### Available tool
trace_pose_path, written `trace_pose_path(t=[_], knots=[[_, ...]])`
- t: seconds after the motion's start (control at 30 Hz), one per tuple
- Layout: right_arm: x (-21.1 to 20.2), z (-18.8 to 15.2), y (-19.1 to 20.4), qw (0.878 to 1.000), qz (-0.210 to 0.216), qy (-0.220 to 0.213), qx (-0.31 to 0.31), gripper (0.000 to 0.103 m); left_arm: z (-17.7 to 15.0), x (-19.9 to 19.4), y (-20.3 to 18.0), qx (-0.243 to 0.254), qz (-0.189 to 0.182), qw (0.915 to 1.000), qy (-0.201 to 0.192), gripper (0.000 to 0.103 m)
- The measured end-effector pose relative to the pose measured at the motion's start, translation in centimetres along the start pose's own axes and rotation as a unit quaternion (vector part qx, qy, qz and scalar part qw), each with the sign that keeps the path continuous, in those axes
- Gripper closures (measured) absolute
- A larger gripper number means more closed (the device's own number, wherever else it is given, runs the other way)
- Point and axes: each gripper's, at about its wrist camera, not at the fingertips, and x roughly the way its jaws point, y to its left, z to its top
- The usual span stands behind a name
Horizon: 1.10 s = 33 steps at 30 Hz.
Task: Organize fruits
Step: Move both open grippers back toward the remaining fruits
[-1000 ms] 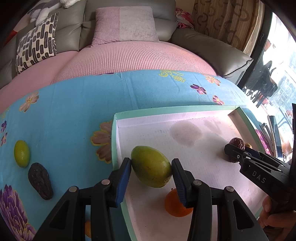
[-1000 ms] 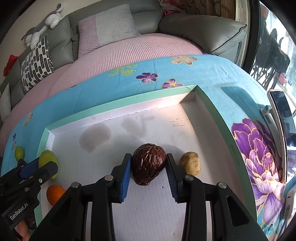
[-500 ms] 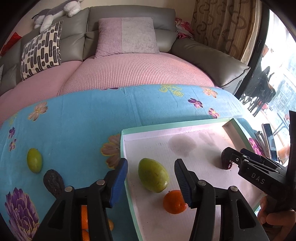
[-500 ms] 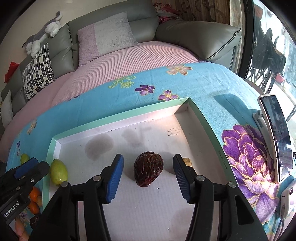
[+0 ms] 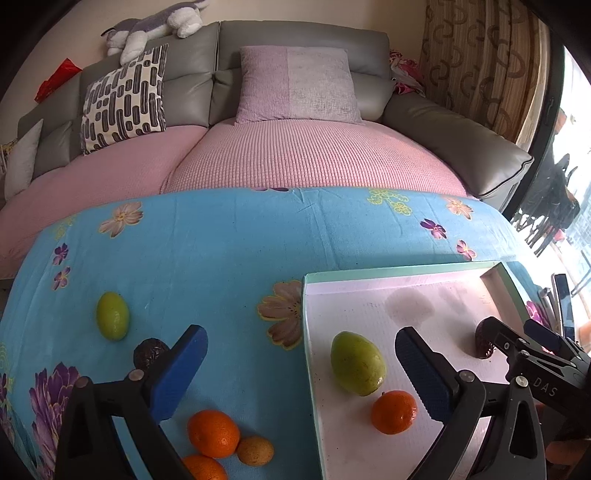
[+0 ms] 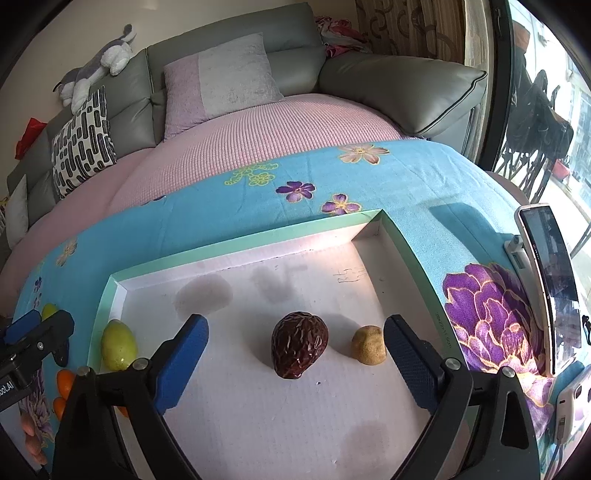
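Note:
A white tray with a green rim [image 5: 309,354] [image 6: 236,243] lies on the blue flowered cloth. Inside it rest a green mango [image 5: 356,363] [image 6: 118,345], an orange [image 5: 394,411], a dark red wrinkled fruit [image 6: 298,344] [image 5: 483,342] and a small tan fruit [image 6: 369,344]. My left gripper [image 5: 301,373] is open, straddling the tray's left rim, holding nothing. My right gripper [image 6: 295,360] is open over the tray, the dark red fruit lying free between its fingers. On the cloth lie a small green fruit [image 5: 112,315], a dark fruit [image 5: 149,352], two oranges [image 5: 213,432] and a tan fruit [image 5: 255,450].
A phone on a stand [image 6: 550,288] stands right of the tray. A grey sofa with a pink cover [image 5: 295,155], cushions and a plush toy [image 5: 155,26] lies beyond the cloth. A hand [image 6: 31,432] shows at the left wrist gripper's handle.
Both grippers opened wide and pulled back. The green mango and the dark red fruit now lie free in the tray. The left gripper shifted left over the rim.

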Motion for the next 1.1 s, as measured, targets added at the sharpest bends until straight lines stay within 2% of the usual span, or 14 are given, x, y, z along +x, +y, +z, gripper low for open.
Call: trace_pose_path(t=[0.2,0.33,0.47,0.6,0.8,0.93,1.03,1.1], knots=[[0.3,0.1,0.7,1.0,-0.004,0.011,-0.004,0.007,-0.1,0.4,0.4,-0.01,0.012,0.9998,0.012,0.0],[0.5,0.3,1.5,0.999,-0.038,0.025,-0.002,0.007,-0.2,-0.1,0.7,-0.015,0.042,0.9989,0.011,0.0],[0.3,0.3,2.0,0.999,-0.037,0.019,0.002,0.007,-0.2,-0.4,1.2,-0.022,0.07,0.9972,0.014,0.0],[0.1,0.3,2.3,0.999,-0.041,0.022,0.015,0.007,-0.2,-0.1,2.3,-0.042,0.057,0.9967,0.039,0.0],[0.4,0.5,3.8,0.999,-0.009,0.041,0.007,0.007,-0.2,0.5,4.5,-0.073,0.025,0.9928,0.092,0.0],[0.5,0.6,5.3,0.999,0.01,0.049,-0.006,0.007,-0.5,0.9,5.9,-0.098,0.035,0.9862,0.129,0.0],[0.8,0.5,6.6,0.998,0.015,0.06,-0.018,0.007,-0.3,0.6,7.8,-0.122,0.037,0.9831,0.132,0.0],[1.1,0.4,7.4,0.997,0.022,0.07,-0.021,0.007,0.0,0.2,8.9,-0.13,0.05,0.9818,0.129,0.0]])
